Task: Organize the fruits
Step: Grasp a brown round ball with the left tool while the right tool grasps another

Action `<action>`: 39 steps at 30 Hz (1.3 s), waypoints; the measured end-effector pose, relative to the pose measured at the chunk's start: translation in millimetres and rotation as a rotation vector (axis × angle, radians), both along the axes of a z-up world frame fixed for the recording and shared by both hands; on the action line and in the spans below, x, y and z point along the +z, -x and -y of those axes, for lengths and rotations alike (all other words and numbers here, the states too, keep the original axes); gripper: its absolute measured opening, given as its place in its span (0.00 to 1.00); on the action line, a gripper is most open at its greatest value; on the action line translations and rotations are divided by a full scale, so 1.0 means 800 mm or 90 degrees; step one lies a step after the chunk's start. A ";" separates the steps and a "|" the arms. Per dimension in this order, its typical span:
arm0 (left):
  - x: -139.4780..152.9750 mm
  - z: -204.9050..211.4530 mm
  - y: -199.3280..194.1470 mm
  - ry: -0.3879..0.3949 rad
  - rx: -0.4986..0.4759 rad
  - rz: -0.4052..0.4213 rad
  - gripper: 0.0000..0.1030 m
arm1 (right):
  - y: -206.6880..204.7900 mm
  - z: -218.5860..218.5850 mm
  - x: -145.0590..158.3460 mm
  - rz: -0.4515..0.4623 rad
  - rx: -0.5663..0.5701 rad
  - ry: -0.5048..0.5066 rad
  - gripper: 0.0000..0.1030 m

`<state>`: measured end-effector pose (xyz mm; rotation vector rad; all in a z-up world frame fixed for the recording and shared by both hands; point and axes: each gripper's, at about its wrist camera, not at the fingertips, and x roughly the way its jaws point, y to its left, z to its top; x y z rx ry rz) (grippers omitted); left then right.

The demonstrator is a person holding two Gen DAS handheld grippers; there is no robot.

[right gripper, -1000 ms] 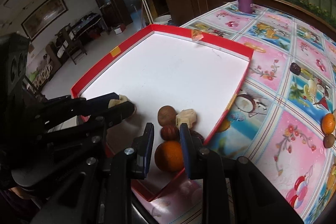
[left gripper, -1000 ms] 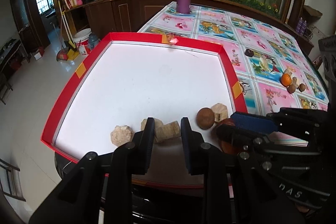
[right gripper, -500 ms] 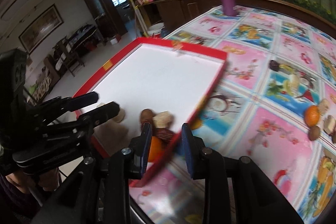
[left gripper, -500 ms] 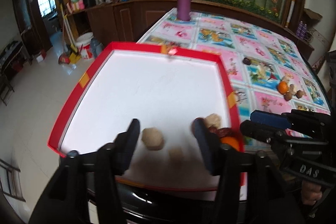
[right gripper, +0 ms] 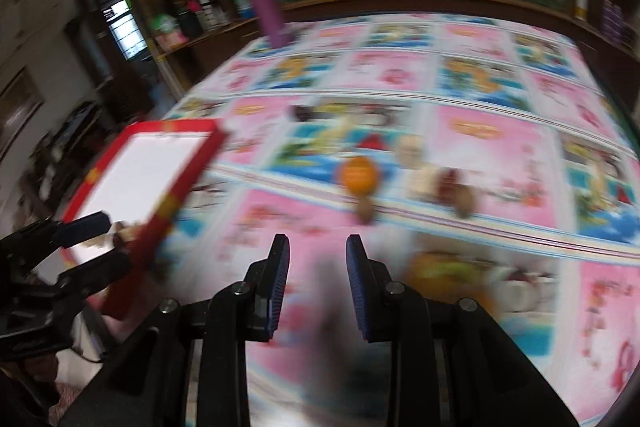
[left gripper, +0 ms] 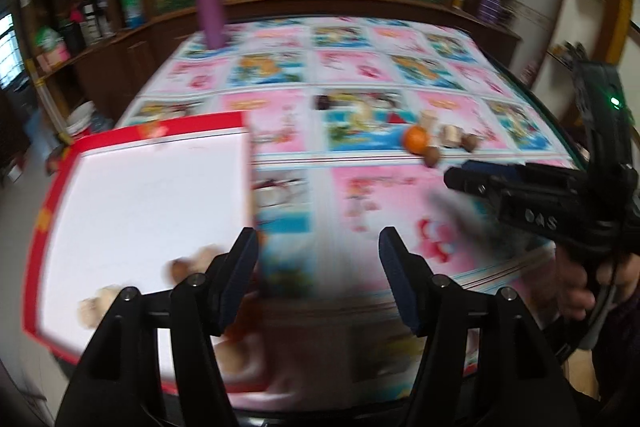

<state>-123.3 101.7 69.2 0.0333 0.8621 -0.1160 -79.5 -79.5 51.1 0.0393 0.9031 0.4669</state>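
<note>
The red-rimmed white tray lies at the left and holds several blurred beige and brown pieces. My left gripper hangs over the patterned tablecloth just right of the tray, its jaws opening with nothing between them. My right gripper stands open by a narrow gap, empty, above the cloth. Ahead of it lie an orange, brown nuts, a beige piece and, farther back, a dark fruit. In the left wrist view the same orange sits right of centre, with the right gripper near it.
A purple bottle stands at the table's far left. Dark wooden cabinets and a plant mural run behind the table. The table's right edge curves close to the loose fruits. A hand holds the right gripper.
Both grippers have swung right, off the tray and over the tablecloth. The left jaws have opened, leaving the beige piece in the tray. The right gripper has left the tray's orange behind.
</note>
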 end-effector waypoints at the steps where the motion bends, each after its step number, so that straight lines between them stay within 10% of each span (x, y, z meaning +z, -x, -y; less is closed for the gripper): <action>1: -0.002 0.009 -0.006 0.000 -0.008 -0.006 0.62 | -0.005 0.014 -0.001 -0.001 -0.018 0.006 0.28; 17: -0.046 0.094 -0.100 0.029 -0.043 -0.109 0.62 | -0.082 0.057 -0.031 -0.014 -0.068 0.089 0.27; 30: -0.063 0.122 -0.143 0.041 -0.023 -0.124 0.61 | -0.091 0.082 -0.029 -0.006 -0.081 0.030 0.21; 39: -0.066 0.135 -0.152 0.028 -0.014 -0.100 0.43 | -0.088 0.088 -0.022 0.010 -0.090 0.016 0.21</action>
